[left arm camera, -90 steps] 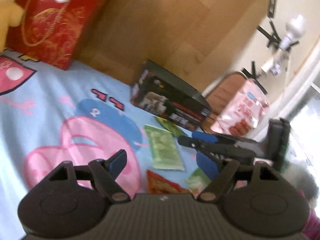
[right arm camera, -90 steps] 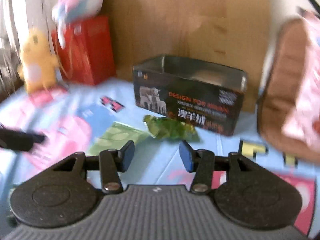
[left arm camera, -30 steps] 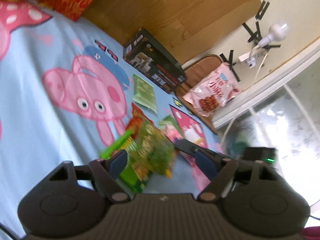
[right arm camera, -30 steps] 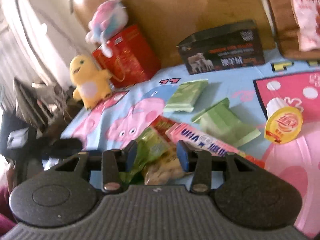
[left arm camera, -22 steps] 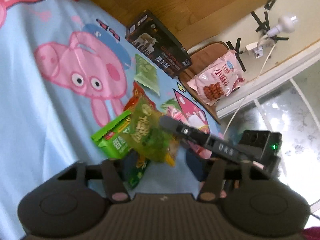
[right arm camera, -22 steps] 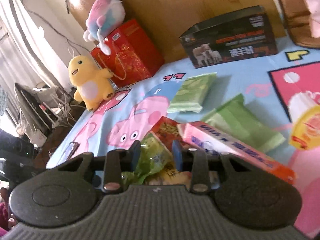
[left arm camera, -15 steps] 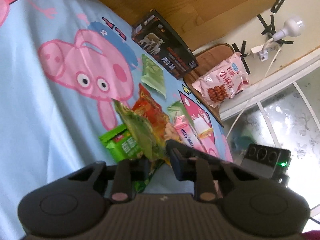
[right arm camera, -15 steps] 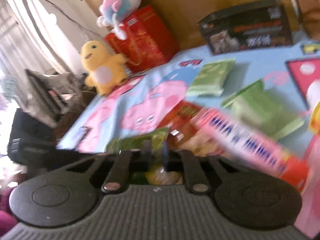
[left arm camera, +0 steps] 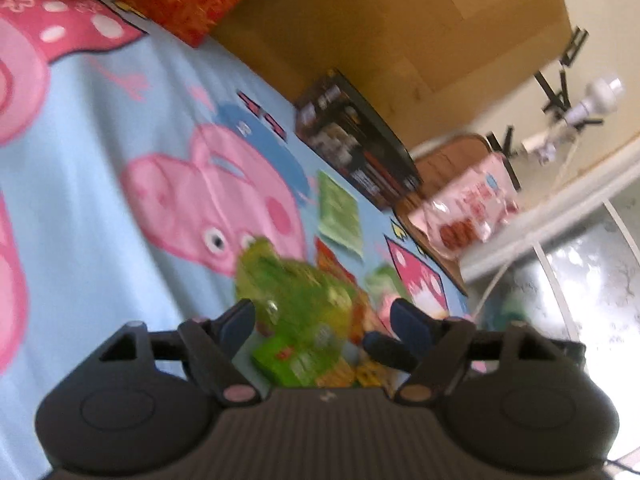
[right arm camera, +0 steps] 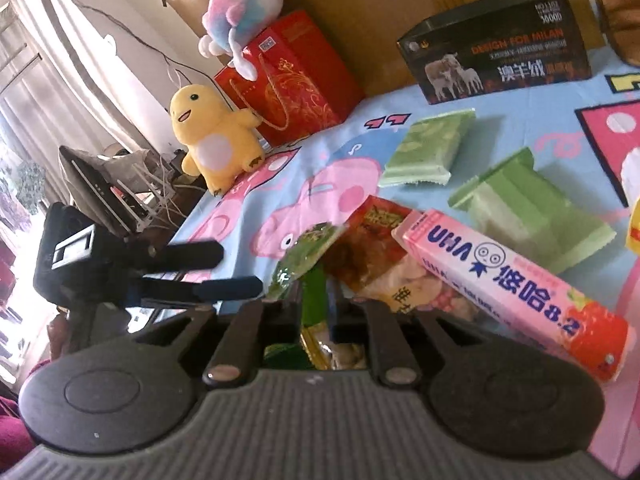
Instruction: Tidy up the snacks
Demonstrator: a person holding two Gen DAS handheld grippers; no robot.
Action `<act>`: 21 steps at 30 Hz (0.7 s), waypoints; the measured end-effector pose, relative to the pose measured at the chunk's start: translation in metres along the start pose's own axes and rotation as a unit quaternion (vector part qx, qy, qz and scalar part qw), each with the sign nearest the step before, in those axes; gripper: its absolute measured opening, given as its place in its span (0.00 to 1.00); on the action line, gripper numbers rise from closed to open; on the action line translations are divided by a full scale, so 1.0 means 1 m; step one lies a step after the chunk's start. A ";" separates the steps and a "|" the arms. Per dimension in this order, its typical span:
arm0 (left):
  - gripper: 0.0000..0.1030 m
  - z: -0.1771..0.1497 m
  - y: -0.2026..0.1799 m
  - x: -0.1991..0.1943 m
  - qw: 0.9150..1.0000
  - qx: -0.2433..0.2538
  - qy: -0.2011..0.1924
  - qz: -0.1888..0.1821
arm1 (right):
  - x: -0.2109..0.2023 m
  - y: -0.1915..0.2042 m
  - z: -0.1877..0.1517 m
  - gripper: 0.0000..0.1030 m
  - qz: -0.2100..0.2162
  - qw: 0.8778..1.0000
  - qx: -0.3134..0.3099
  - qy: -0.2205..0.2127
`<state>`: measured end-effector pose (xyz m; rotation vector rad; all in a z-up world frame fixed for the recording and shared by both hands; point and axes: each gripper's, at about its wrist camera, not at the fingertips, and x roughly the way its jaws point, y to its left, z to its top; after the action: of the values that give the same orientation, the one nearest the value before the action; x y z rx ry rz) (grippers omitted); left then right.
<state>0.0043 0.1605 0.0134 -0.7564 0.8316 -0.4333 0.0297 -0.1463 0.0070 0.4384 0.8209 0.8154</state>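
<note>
**Green bag pinched in the right gripper**

Going left to right in the right wrist view: the left gripper hangs over the sheet with jaws opening, nothing between them. The right gripper pinches a crinkly, shiny green bag, jaws easing apart. Beside it sits a pink box.

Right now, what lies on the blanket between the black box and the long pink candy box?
The right wrist view shows two snacks there: a flat green packet nearer the black box, and a larger green packet beside the pink candy box.
</note>
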 end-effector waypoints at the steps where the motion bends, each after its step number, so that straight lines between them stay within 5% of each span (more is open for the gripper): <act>1: 0.74 0.004 0.003 -0.002 1.000 -0.006 -0.003 -0.003 | 0.000 -0.001 0.002 0.26 0.006 1.000 0.008 0.001; 6: 0.70 0.017 0.018 0.005 1.000 -0.016 -0.003 0.016 | 0.008 0.003 0.010 0.39 0.002 1.000 0.025 0.014; 11: 0.43 0.019 0.027 0.025 1.000 -0.024 0.017 -0.004 | 0.035 0.010 0.019 0.39 -0.015 0.999 0.020 0.032; 14: 0.42 0.018 0.022 0.030 1.000 -0.012 0.018 0.001 | 0.050 0.013 0.022 0.17 -0.010 0.999 0.011 0.047; 21: 0.42 0.043 0.005 0.048 0.999 -0.014 0.029 -0.043 | 0.031 0.002 0.035 0.11 0.013 0.999 0.044 0.019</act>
<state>0.0674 0.1527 0.0048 -0.8107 0.8629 -0.5233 0.0692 -0.1222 0.0157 0.5149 0.8897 0.8159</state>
